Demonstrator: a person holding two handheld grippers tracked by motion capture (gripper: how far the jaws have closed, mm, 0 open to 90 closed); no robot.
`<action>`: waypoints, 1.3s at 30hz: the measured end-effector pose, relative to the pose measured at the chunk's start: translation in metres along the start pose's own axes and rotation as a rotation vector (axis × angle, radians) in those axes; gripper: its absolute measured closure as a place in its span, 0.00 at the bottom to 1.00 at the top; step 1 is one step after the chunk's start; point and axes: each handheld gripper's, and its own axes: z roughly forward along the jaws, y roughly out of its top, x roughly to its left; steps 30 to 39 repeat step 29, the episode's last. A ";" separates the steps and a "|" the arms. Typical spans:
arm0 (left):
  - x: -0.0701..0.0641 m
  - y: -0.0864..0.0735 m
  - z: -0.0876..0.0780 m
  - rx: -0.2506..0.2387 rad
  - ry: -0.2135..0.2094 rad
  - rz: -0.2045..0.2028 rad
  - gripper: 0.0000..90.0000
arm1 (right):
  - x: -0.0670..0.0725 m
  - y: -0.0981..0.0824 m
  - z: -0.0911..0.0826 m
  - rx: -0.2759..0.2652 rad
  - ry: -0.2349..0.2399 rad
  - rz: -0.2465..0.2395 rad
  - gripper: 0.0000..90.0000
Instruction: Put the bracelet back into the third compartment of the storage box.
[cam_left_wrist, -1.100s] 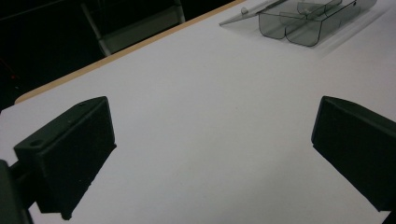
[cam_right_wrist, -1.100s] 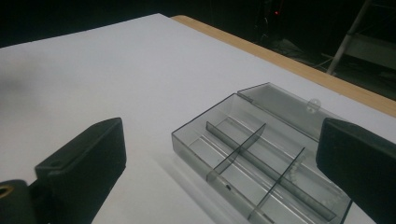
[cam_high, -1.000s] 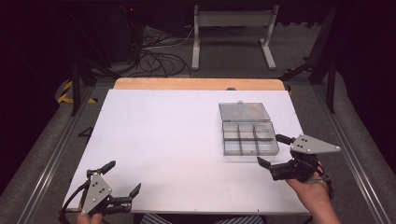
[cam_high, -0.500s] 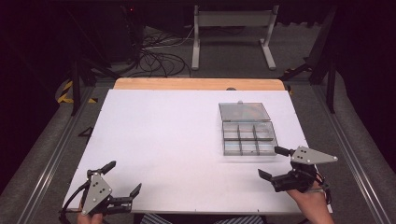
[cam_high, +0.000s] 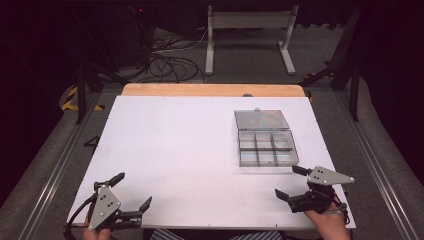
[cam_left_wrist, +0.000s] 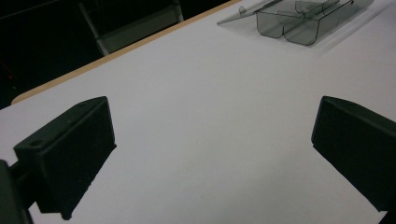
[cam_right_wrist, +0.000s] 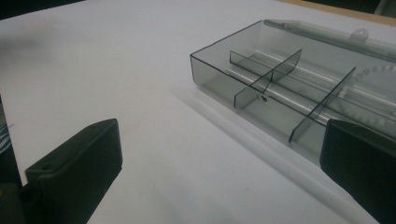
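Observation:
A smoky clear compartment box lies on the white table top at the right, its lid folded open toward the far side. Its compartments look empty. My right gripper stands open near the front edge, just in front of the box and apart from it. In the right gripper view the box is close ahead between the wide black jaws, nothing held. My left gripper stands open at the front left corner. In the left gripper view the box is far off at the top right.
A wooden strip runs along the table's far edge. Beyond it on the floor stand a white frame and a tangle of cables. Metal rails flank both sides of the table.
My right gripper has drawn back from beside the box toward the table's near edge. The left gripper has stayed put.

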 end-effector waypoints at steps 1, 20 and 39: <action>0.000 0.000 0.000 0.001 0.000 0.000 0.00 | 0.000 -0.002 0.001 0.005 0.000 0.005 0.00; 0.000 -0.001 0.001 0.001 -0.004 0.008 0.00 | 0.003 -0.015 0.008 0.062 -0.023 -0.003 0.00; 0.002 -0.002 0.001 -0.005 -0.007 -0.010 0.00 | 0.004 -0.011 0.004 0.058 -0.043 -0.021 0.00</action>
